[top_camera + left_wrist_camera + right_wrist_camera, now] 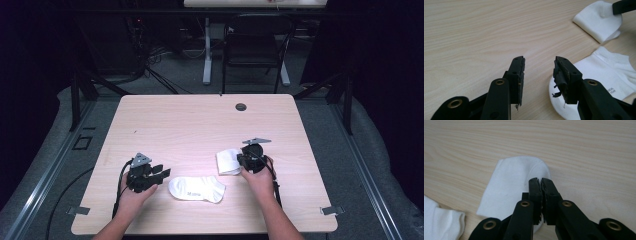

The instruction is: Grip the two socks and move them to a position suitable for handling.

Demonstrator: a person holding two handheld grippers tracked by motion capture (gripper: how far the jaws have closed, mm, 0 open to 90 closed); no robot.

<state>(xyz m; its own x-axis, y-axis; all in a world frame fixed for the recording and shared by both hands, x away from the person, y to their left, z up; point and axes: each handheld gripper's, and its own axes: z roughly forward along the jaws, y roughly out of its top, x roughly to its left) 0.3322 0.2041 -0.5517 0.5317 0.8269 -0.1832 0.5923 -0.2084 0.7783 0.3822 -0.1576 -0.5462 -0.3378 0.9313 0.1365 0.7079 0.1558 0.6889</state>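
As we looked down from the high view, two white ankle socks lay on the near half of the pale wooden counter (200, 120): a flat sock (196, 189) between our hands and a folded sock (228, 161) just beside the right gripper (242, 161). The left gripper (164, 173) rested near the flat sock's toe end.

From the left gripper view, our jaws stood open with bare counter between them, the flat sock (609, 75) just to their right and the folded sock (599, 21) farther off.

From the right gripper view, the right gripper (541, 185) had its jaws pressed together over the folded sock (509, 185), at its rounded edge; whether cloth sat between them we could not tell.

We judged both socks light, limp and not fragile. They would sag and unfold if lifted by one corner, so a pinch through all layers at a folded edge or the cuff seemed best.
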